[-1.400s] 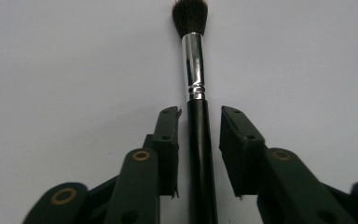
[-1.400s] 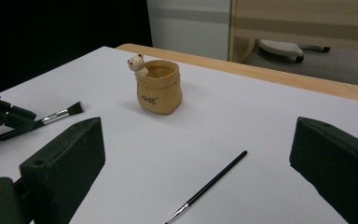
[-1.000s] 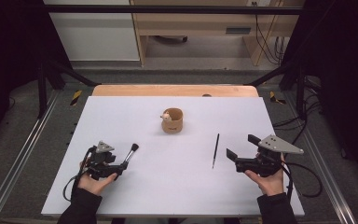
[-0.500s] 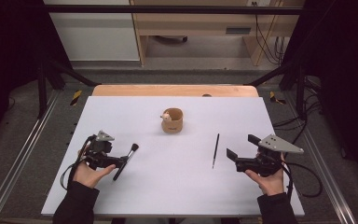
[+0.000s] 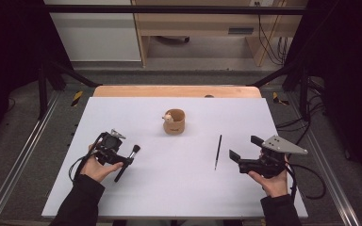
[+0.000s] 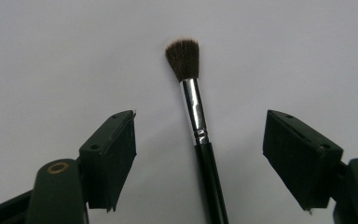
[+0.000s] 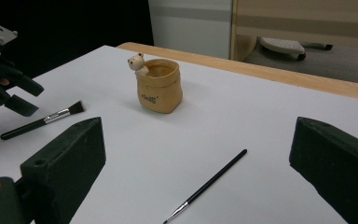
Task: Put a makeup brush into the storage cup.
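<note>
On the left of the white table (image 5: 179, 197), the left gripper (image 5: 115, 155) sits in the person's left hand (image 5: 96, 167), its jaws spread wide with nothing between the pads but air. Below and between them lies a makeup brush (image 5: 127, 163), flat on the table and not touched by either jaw. Its long axis runs diagonally in the high view, the bristle head pointing away from the person and a little to the right, the handle end back toward the person. In the left gripper view the brush (image 6: 198, 135) lies straight along the gripper's line, bristles far, handle near. It has a short, flat-topped tuft of dark brown bristles, a shiny silver ferrule and a glossy black handle.

Near the table's middle, farther back, stands a small tan pot (image 5: 175, 121) shaped like a sack, upright, with a little pale bear figure on its rim and small lettering on its side.

Right of the pot and nearer the person lies a thin black brush (image 5: 217, 151), its axis running almost straight away from the person; in the right gripper view its fine silver tip (image 7: 179, 209) is the near end.

On the right, the right gripper (image 5: 242, 153), topped by a grey three-cornered plate, rests in the person's right hand (image 5: 271, 181), its jaws wide apart and empty, just beside the thin brush.
</note>
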Demonstrator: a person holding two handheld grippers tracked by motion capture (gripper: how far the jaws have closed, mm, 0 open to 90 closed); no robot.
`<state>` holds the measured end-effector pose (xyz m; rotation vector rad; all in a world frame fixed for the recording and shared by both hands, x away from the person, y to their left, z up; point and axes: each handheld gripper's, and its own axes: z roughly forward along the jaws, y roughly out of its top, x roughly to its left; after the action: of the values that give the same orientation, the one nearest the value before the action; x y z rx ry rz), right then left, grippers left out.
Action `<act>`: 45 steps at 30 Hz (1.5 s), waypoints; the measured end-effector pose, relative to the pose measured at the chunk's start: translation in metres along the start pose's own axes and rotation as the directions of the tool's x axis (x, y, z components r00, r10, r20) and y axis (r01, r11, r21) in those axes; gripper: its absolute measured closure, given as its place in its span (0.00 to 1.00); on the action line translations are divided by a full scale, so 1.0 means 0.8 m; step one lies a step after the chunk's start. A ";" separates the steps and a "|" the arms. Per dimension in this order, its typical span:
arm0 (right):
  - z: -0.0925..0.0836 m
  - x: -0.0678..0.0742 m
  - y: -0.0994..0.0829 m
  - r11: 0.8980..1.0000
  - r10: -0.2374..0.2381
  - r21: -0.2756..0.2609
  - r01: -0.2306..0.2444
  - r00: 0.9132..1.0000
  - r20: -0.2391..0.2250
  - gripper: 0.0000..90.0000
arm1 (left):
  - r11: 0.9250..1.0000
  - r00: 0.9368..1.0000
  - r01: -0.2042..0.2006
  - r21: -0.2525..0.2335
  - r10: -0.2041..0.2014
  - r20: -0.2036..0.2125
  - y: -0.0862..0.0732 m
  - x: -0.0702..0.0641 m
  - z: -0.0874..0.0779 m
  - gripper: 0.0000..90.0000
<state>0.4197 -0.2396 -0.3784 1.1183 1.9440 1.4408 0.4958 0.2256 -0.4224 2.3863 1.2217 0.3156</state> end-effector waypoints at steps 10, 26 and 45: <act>0.002 0.001 0.000 1.000 0.002 0.005 -0.002 1.000 -0.004 0.04 | 0.998 1.000 -0.003 0.060 0.002 0.017 0.007 0.000 0.018 0.38; 0.002 0.002 0.000 1.000 -0.004 0.016 0.004 1.000 -0.013 0.05 | 0.989 0.999 0.008 0.148 -0.013 0.035 0.009 -0.003 0.036 0.67; 0.002 0.003 0.000 1.000 -0.006 0.017 0.007 1.000 -0.018 0.05 | 0.981 0.999 0.035 0.190 -0.035 -0.004 0.011 -0.004 0.039 0.80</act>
<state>0.4200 -0.2367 -0.3788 1.1094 1.9738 1.4378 0.5123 0.2096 -0.4454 2.5208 1.3467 0.1961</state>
